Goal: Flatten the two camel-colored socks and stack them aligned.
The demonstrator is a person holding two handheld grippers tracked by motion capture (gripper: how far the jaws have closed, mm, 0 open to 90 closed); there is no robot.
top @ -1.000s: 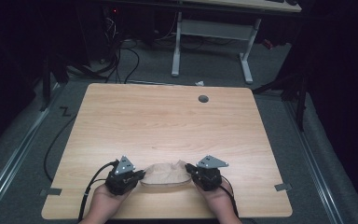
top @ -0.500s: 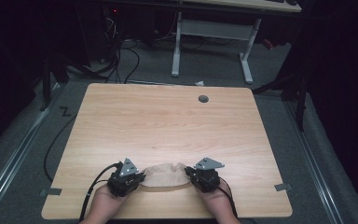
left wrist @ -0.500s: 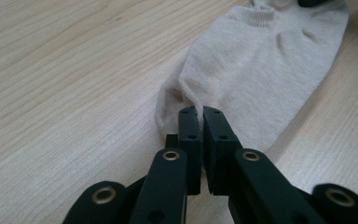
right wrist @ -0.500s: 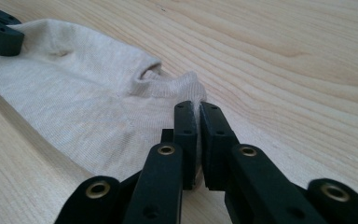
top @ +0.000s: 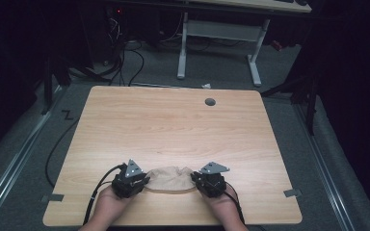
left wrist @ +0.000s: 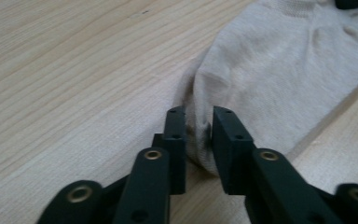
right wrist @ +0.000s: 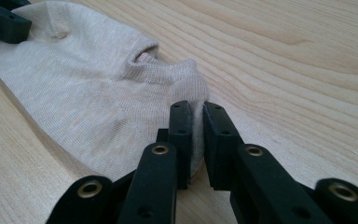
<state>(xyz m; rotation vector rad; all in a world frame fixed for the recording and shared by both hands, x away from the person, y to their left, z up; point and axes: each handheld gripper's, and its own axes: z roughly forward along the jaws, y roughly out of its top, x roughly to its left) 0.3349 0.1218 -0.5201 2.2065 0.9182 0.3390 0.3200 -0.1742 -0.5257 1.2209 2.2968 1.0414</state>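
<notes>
A beige ankle sock (top: 171, 179) lies flat near the front edge of the wooden table (top: 173, 120), stretched between my two grippers. My left gripper (top: 134, 182) pinches the sock's left end; its jaws stand shut on a fold of the sock (left wrist: 279, 79), seen up close with my left gripper (left wrist: 199, 126). My right gripper (top: 207, 183) pinches the right end. In the right gripper view my right gripper (right wrist: 198, 122) is shut on the edge of the sock (right wrist: 88, 88), whose opening faces up. A hand holds each gripper from the bottom of the high view.
A round cable hole (top: 210, 102) sits in the table's far right part. Beyond the table stand a white desk frame (top: 221, 43) and floor cables (top: 125, 62). Tape marks (top: 52, 198) lie at the front corners.
Both grippers and the sock have shifted slightly toward the table's front edge; the sock stays held at both ends.
</notes>
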